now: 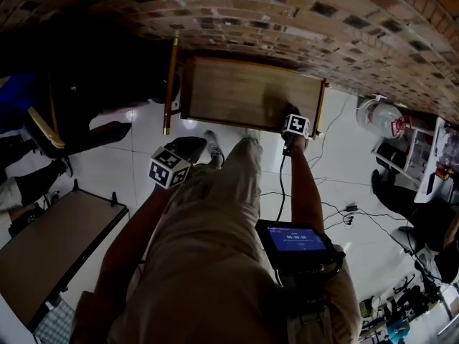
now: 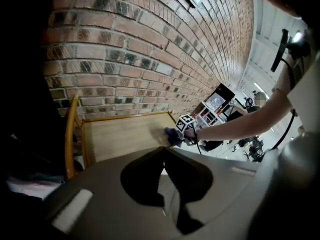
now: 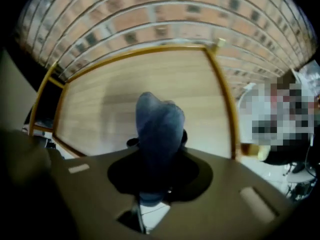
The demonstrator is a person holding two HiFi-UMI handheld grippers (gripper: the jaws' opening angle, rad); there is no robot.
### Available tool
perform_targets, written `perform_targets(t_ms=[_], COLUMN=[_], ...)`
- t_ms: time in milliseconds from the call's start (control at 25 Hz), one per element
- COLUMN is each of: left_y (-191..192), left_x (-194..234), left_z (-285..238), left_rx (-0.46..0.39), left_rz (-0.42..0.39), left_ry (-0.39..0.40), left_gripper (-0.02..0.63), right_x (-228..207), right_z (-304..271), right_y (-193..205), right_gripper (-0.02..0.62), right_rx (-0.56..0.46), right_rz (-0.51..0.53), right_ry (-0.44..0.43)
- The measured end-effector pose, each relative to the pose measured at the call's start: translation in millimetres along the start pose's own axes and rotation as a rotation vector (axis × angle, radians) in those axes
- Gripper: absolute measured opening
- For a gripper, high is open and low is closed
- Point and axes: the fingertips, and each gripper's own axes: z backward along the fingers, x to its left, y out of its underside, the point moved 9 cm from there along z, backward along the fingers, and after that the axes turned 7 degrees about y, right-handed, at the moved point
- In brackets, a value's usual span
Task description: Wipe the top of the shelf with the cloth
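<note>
My right gripper (image 3: 159,154) pinches the blue cloth (image 3: 160,121) at the near right corner of the shelf top (image 1: 237,92). My left gripper (image 2: 162,156) hangs back, pressed together and empty. Stroking right could snag the cloth on the rail (image 3: 222,99) and tug it loose.

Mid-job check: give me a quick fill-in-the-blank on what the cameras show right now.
1. The right gripper is shut on a ____ cloth.
2. The left gripper is shut and holds ____.
3. Behind the shelf stands a ____ wall.

Missing words: blue; nothing; brick.
</note>
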Motion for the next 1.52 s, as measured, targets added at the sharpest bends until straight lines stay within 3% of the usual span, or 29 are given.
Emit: perform_targets(t_ms=[120,240,400,640,800,920,1120,1320,1440,1520], left_y=[-22,-36,-41,-25,4,38,102,171,200,215], left_x=[-10,-22,-41,-51,-50,-48,-35,-15,-6,2], left_z=[-22,-43,-58,-41,-16,1,27,44,49,47], left_rx=[0.017,0.035,0.01,-0.057,-0.118,-0.13,-0.117,-0.153,-0.18,-0.183], left_rz=[-0.028,-0.048,-0.033,-0.024,-0.002,-0.025,-0.072,0.027,0.083,0.123], left_ry=[0.006,0.01,0.01,-0.027,-0.048,-0.058,-0.085,-0.13,-0.151,-0.163], left_gripper=[0.0,0.0,0.0,0.0,0.0,0.0,0.0,0.0,0.0,0.0], right_x=[-56,-77,-80,-58,-27,12,67,143,191,209], right_z=[4,1,10,52,91,109,125,114,100,92], right_y=[3,4,-2,11,39,64,132,168,194,190], right_gripper=[0.095,0.095,0.095,0.095,0.095,0.096,0.097,0.097,0.097,0.096], right_rx=[0.044,0.067,0.049,-0.072,-0.122,-0.168,-0.058,-0.087,0.005,0.009], right_rz=[-0.023,-0.002,0.058,0.106,0.232,0.331,0.422,0.539,0.54,0.593], right_ry=[0.099,0.117,0.177,0.155,0.168,0.073,0.109,-0.043,-0.21,-0.195])
